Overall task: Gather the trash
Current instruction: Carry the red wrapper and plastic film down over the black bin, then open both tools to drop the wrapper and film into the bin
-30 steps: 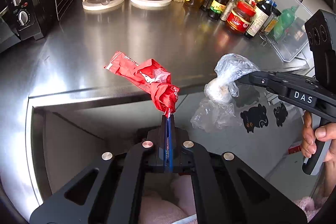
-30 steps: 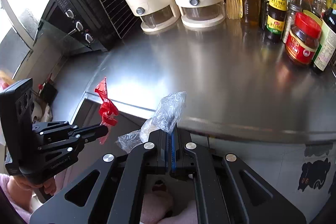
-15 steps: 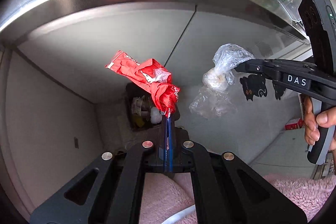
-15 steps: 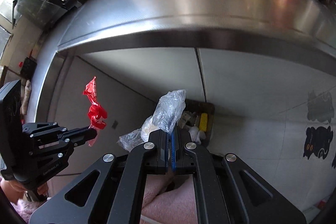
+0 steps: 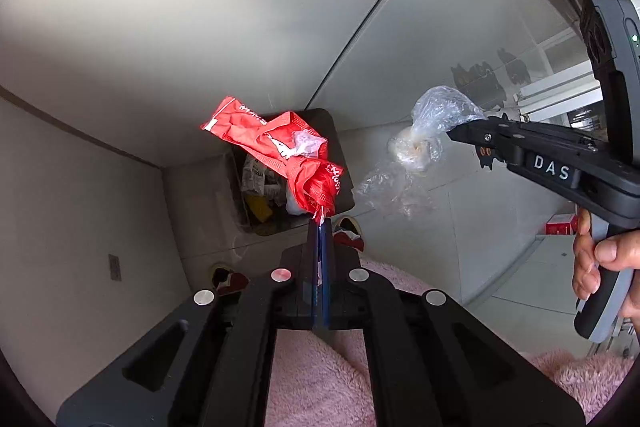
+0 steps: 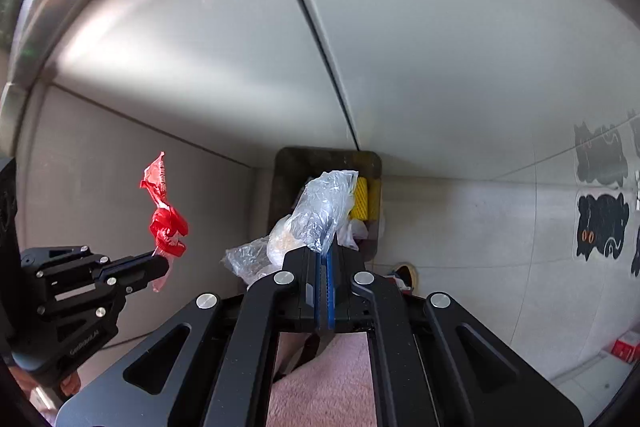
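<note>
Above the trash bin (image 5: 340, 131), we pinch a light, crinkly red wrapper (image 5: 288, 163) in the left gripper (image 5: 320, 227) and a limp clear plastic bag (image 6: 320, 211) in the right gripper (image 6: 324, 255), both clamped at an edge.

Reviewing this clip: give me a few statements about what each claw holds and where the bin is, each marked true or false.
1. The left claw is shut on a red wrapper. True.
2. The right claw is open, with nothing in it. False: it is shut on a clear plastic bag.
3. A dark bin on the floor already has rubbish in it. True.
4. The red wrapper lies inside the bin. False: it hangs from the left claw, above the bin.
5. The plastic bag is held over the counter. False: both claws point down at the floor by the cabinet doors.
</note>
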`<move>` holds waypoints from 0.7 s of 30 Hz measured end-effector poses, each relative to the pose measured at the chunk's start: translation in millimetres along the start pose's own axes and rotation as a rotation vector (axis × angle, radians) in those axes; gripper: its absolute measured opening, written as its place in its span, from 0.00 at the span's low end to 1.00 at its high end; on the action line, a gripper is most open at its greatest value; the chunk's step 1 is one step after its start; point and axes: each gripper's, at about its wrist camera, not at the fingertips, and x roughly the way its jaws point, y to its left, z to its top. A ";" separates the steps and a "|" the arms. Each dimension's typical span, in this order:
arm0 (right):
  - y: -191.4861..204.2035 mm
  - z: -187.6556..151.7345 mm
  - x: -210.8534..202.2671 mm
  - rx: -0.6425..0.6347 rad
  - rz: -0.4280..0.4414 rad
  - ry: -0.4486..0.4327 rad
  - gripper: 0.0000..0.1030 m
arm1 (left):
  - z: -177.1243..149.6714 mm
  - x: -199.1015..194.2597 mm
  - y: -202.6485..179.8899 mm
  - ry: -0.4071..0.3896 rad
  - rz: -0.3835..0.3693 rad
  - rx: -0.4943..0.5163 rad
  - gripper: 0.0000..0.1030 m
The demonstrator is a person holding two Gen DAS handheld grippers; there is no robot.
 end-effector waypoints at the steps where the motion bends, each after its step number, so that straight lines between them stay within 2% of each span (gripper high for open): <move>1: -0.2 1.6 6.1 0.005 -0.008 0.005 0.04 | 1.4 4.2 1.9 -0.001 -0.001 -0.006 0.00; 12: 6.0 13.2 50.1 0.040 -0.012 0.064 0.04 | 18.1 50.1 14.6 0.059 -0.013 -0.067 0.00; 15: 6.0 18.8 56.5 0.058 -0.016 0.072 0.06 | 21.8 58.3 15.8 0.079 -0.017 -0.073 0.01; 17: 3.7 22.0 58.5 0.069 -0.011 0.084 0.07 | 24.2 59.7 14.9 0.089 -0.022 -0.078 0.14; 19: 3.6 23.4 61.0 0.073 -0.015 0.096 0.07 | 25.9 59.1 16.6 0.083 -0.025 -0.081 0.34; 21: 0.3 25.1 62.4 0.081 -0.017 0.108 0.09 | 26.9 58.0 17.6 0.081 -0.029 -0.084 0.36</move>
